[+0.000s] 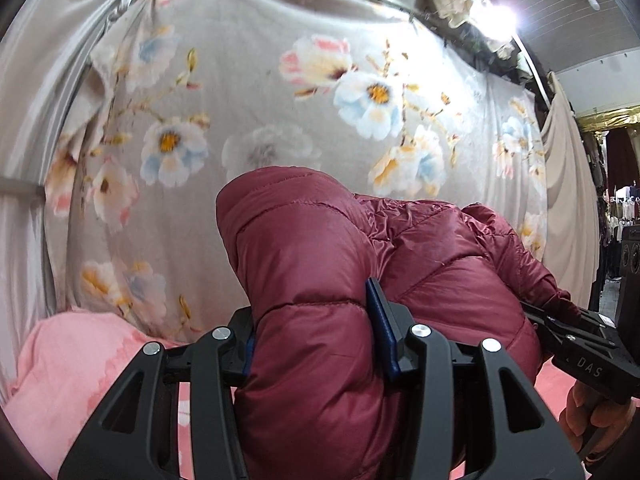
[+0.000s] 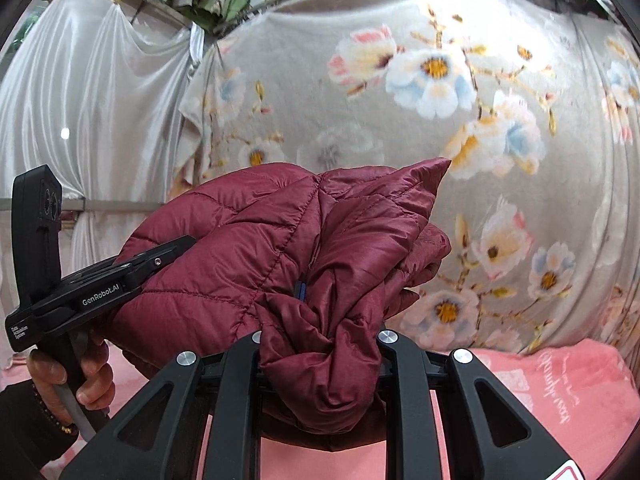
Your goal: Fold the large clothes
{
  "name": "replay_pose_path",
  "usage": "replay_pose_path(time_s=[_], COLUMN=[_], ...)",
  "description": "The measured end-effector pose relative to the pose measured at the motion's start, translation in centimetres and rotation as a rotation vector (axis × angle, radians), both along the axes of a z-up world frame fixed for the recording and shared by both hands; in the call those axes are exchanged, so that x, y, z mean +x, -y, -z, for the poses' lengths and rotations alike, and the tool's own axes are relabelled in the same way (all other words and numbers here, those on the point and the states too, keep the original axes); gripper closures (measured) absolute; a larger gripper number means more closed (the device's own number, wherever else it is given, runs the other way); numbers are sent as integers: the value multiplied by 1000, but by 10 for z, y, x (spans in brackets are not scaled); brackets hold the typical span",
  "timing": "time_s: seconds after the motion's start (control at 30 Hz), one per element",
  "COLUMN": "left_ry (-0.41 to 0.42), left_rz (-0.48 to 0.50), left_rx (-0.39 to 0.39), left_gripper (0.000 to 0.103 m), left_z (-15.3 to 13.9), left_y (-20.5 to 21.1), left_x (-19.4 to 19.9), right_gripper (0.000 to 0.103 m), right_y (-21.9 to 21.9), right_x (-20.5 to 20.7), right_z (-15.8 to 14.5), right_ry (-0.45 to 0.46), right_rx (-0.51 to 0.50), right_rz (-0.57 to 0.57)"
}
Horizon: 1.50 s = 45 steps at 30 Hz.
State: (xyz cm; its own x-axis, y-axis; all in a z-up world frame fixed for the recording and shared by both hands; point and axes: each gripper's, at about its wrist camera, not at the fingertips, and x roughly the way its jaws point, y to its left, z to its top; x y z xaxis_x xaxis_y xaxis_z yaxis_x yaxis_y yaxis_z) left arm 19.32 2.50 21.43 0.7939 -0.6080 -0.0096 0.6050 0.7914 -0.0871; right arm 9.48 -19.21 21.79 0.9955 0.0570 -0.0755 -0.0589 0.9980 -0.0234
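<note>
Being pinched by both the left gripper (image 1: 316,344) and right gripper (image 2: 320,336), the jacket (image 1: 320,264) was held bunched above the pink bedding (image 1: 80,360), seemingly for folding.

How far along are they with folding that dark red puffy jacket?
Partly done: the maroon quilted puffer jacket already looks doubled into a thick bundle. In hand: the left gripper and right gripper each clamp it, above the pink blanket. Left: setting it down and tidying the loose, crumpled end.
</note>
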Motion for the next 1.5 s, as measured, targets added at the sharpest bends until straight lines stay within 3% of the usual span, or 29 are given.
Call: replay_pose_path(time_s=[0.43, 0.63, 0.8, 0.93, 0.97, 1.03, 1.17, 1.27, 1.33, 1.4, 1.5], left_ry=[-237, -356, -427, -519, -549, -602, -649, -651, -654, -648, -644], left_rz=[-26, -36, -55, -75, -87, -131, -210, -338, -414, -459, -490], left_rx=[115, 186, 241, 247, 241, 255, 305, 376, 396, 420, 465], left_gripper=[59, 59, 56, 45, 38, 29, 21, 21, 21, 21, 21], left_z=[132, 192, 231, 244, 245, 244, 227, 205, 192, 185, 187], left_y=[27, 33, 31, 24, 22, 16, 3, -2, 1, 11, 33], left_x=[100, 126, 134, 140, 140, 137, 118, 108, 106, 105, 107], right_gripper=[85, 85, 84, 74, 70, 46, 41, 55, 79, 88, 98], right_y=[26, 28, 25, 33, 41, 59, 84, 75, 59, 37, 25], right_x=[107, 133, 140, 146, 144, 134, 98, 75, 76, 86, 110], right_z=[133, 196, 228, 247, 248, 246, 237, 204, 179, 161, 166], right_ry=[-267, -408, -496, -602, -621, -655, -691, -633, -640, -607, -645], right_rx=[120, 137, 142, 215, 268, 388, 537, 410, 301, 175, 154], right_rz=[3, 11, 8, 21, 30, 75, 102, 169, 194, 214, 199])
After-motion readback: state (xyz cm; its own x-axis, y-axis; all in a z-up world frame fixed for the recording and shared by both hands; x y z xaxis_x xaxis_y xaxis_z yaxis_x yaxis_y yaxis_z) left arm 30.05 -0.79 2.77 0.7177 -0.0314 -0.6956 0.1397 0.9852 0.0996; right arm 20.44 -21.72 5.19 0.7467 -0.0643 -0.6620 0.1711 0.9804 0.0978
